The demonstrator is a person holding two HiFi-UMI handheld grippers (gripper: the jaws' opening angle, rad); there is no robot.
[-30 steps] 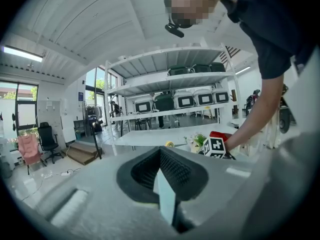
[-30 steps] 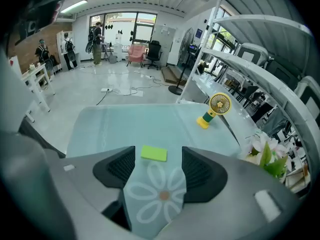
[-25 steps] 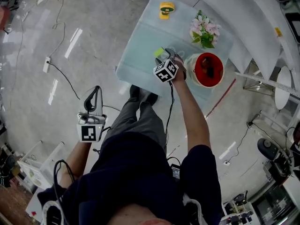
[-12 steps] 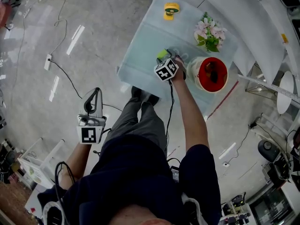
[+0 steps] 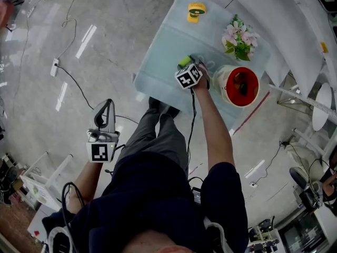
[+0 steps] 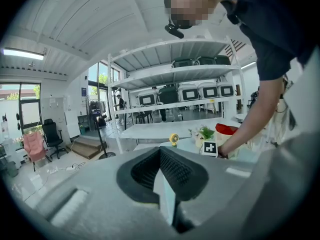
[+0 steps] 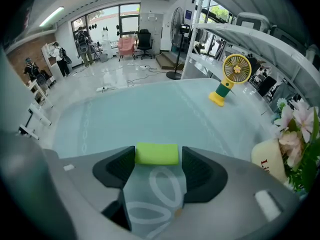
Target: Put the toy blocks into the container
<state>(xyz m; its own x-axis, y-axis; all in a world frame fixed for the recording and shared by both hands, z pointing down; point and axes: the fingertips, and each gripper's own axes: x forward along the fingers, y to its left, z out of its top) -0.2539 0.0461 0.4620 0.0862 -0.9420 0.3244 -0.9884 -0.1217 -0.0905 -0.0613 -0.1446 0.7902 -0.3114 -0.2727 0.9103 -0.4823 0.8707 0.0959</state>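
Right claw: ribbed black pads closed on the green block, a smooth oblong with rounded edges, over the pale glossy worktop and near the container.
Container: round, red inside, cream outer wall; its dark contents are hard to make out.
Left claw: ribbed pads pressed together, nothing between them, well apart from the container.
Yellow plastic fan: beyond the container.
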